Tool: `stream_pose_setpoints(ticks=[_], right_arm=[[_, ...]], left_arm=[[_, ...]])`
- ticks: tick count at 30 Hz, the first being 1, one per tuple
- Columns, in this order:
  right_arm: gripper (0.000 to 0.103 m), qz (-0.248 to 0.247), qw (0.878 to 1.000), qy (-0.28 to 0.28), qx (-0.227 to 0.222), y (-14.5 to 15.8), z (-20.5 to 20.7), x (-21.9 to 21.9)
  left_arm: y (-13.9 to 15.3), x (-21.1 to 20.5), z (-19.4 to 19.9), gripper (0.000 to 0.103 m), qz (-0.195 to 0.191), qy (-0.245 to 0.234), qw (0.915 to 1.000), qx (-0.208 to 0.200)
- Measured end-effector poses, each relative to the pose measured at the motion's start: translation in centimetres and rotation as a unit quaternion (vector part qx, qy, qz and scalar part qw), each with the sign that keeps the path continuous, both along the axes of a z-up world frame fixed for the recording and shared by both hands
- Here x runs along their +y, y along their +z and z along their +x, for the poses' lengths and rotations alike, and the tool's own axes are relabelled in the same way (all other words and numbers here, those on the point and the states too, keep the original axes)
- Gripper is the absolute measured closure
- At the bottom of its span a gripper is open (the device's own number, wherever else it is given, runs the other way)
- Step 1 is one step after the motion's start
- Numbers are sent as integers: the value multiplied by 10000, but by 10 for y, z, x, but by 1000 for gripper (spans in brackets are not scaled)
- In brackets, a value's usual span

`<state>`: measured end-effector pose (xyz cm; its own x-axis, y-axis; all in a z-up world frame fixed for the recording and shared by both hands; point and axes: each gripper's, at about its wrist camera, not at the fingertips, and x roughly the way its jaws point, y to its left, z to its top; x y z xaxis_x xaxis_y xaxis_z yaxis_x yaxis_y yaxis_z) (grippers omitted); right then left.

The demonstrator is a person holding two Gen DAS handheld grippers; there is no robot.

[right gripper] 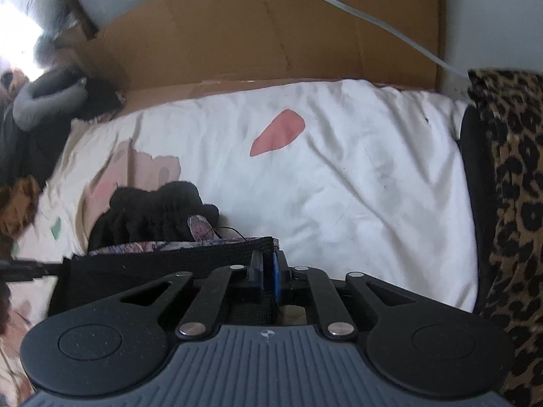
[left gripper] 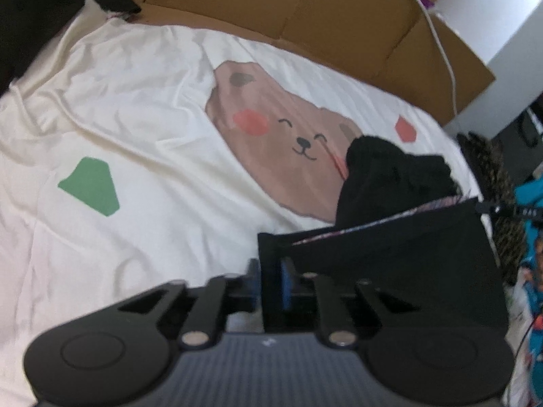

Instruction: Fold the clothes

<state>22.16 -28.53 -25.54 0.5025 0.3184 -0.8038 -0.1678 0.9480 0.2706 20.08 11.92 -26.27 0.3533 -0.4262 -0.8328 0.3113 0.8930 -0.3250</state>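
Note:
A black garment (left gripper: 400,237) with a patterned purple lining edge hangs stretched between my two grippers above the bed. My left gripper (left gripper: 269,281) is shut on its left corner. My right gripper (right gripper: 268,271) is shut on its other corner; the garment (right gripper: 163,261) runs off to the left in that view. The bunched black part (right gripper: 159,213) sags onto the white bedsheet (left gripper: 152,169), which bears a brown bear print (left gripper: 285,142).
Flattened brown cardboard (left gripper: 305,17) lines the far side of the bed. A white cable (left gripper: 441,51) runs over it. A leopard-print fabric (right gripper: 512,203) lies at the bed's right edge. Dark clothes (left gripper: 40,10) are piled at the far left.

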Motion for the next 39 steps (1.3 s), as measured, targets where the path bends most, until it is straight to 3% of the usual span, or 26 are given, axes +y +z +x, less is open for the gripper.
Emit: stream_pose_setpoints(ticks=[2, 6, 8, 13, 22, 24, 27, 30, 31, 39], right_arm=[[96, 17, 10000, 43, 5, 0, -1, 1], [73, -17, 10000, 32, 63, -4, -1, -1], [66, 11, 9999, 52, 109, -8, 0, -1], [64, 132, 9995, 126, 266, -21, 4, 1], [64, 232, 9983, 309, 439, -42, 10, 12], [67, 180, 9983, 375, 406, -43, 9, 15], [81, 185, 9981, 445, 387, -43, 9, 18], [95, 243, 9987, 287, 330, -36, 5, 12], [96, 251, 9990, 221, 294, -33, 3, 10], [100, 363, 9990, -275, -34, -3, -16, -7]], left_arm=[[-1, -1, -2, 79, 95, -59, 9999, -57], [0, -6, -3, 76, 258, -142, 9994, -159], [-1, -9, -2, 70, 350, -199, 9990, -217], [-6, -16, 2, 63, 423, -299, 9983, -284], [-7, -24, 3, 63, 442, -476, 9975, -285], [-7, -28, 3, 64, 491, -563, 9968, -290], [-6, -33, 2, 66, 592, -544, 9963, -309], [-5, -33, 4, 85, 443, -478, 9977, -197], [-5, -32, 4, 92, 345, -456, 9983, -133], [26, -17, -6, 94, -29, -119, 9987, -485]])
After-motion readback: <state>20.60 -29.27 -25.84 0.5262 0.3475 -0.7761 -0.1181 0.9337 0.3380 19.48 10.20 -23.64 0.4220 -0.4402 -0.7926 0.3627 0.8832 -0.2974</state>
